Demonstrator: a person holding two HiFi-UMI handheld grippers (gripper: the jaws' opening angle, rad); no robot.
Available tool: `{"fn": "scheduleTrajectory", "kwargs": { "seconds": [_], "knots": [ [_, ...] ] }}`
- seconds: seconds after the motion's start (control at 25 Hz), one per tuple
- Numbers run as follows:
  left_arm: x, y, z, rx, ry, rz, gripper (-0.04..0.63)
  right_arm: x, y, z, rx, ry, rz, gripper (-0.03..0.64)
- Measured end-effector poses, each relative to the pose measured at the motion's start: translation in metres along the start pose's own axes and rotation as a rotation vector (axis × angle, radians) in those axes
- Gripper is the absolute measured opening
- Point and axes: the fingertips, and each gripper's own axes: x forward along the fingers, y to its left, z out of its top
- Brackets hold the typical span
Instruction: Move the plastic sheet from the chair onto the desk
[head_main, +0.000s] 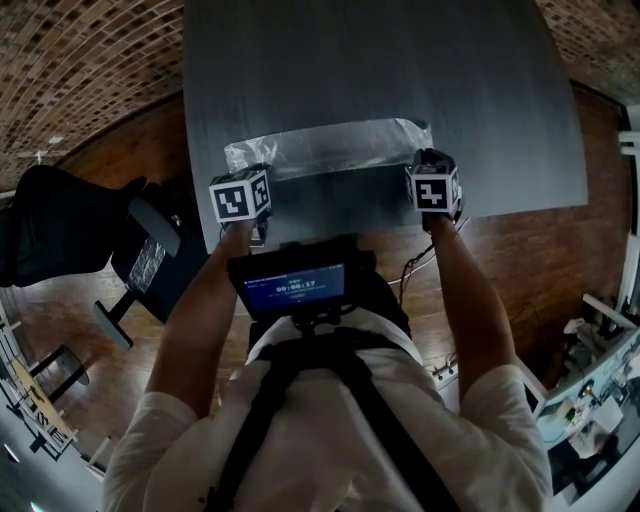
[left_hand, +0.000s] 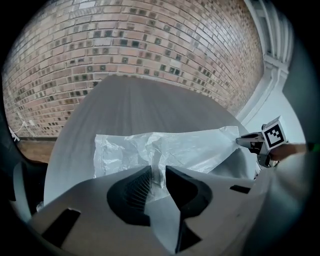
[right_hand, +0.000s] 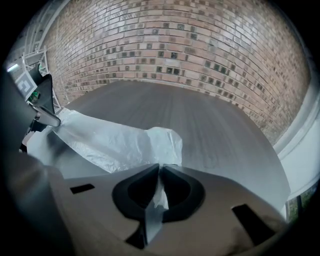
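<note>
Head view alone: chair (head_main: 60, 235) beside desk (head_main: 380, 70).

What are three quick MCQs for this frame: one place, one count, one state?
1. The plastic sheet lies: A on the chair; B on the desk; C on the floor.
2. Grippers with the plastic sheet between their jaws: A none; B one; C two.
3. The right gripper is: A open, empty; B shut on the plastic sheet; C shut on nothing.
Key: B, the head view shows it spread along the desk's near edge; C, it runs between the jaws of the left gripper and the right gripper; B, its jaws pinch a fold.
</note>
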Motion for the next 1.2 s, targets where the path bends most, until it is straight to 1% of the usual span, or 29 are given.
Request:
{"fn": "scheduleTrajectory", "kwargs": {
  "seconds": [0.12,0.28,0.4,0.48,0.56,0.64,0.76,0.8,0.84,0.92,0.96,1.0,1.08,1.12,1.2],
  "knots": [
    [-0.001,0.001,0.000,-0.003,-0.005,-0.004,0.087,0.001,0.000,-0.002,0.001,0.006,0.006,0.015],
    [-0.005,-0.001,0.000,-0.002,-0.010,-0.015,0.107,0.002,0.002,-0.002,0.016,-0.005,0.031,0.142],
    [-0.011,-0.003,0.001,0.005,-0.024,-0.024,0.124,0.001,0.000,0.001,0.028,-0.032,0.032,0.196],
    [-0.016,-0.003,0.004,0.007,-0.042,-0.028,0.124,0.001,-0.005,-0.001,0.040,-0.036,0.019,0.240],
    [-0.024,-0.002,0.008,0.002,-0.066,-0.022,0.124,-0.002,-0.011,0.003,0.043,-0.054,0.005,0.258],
    [-0.031,0.000,0.012,-0.008,-0.091,-0.012,0.124,-0.005,-0.019,0.003,0.063,-0.066,-0.017,0.258],
    [-0.037,0.002,0.018,-0.005,-0.118,0.009,0.124,-0.010,-0.023,0.011,0.078,-0.099,-0.024,0.255],
    [-0.039,0.002,0.020,0.000,-0.134,0.016,0.124,-0.013,-0.021,0.016,0.075,-0.116,-0.026,0.232],
    [-0.042,0.000,0.024,0.007,-0.157,0.015,0.118,-0.015,-0.019,0.020,0.068,-0.134,-0.028,0.180],
    [-0.043,-0.014,0.035,0.033,-0.205,-0.023,0.043,-0.017,-0.006,0.029,0.029,-0.173,-0.015,0.119],
    [-0.041,-0.027,0.039,0.044,-0.218,-0.063,0.012,-0.017,0.006,0.034,0.006,-0.186,0.013,0.073],
    [-0.037,-0.041,0.043,0.048,-0.222,-0.113,0.000,-0.016,0.022,0.039,-0.012,-0.190,0.055,0.031],
    [-0.027,-0.070,0.047,0.039,-0.206,-0.209,0.000,-0.011,0.059,0.045,-0.027,-0.169,0.160,0.028],
    [-0.022,-0.082,0.047,0.032,-0.192,-0.244,0.000,-0.008,0.078,0.046,-0.024,-0.151,0.215,0.026],
    [-0.011,-0.097,0.046,0.015,-0.154,-0.284,0.000,-0.004,0.114,0.052,-0.008,-0.121,0.318,0.027]
  ]
}}
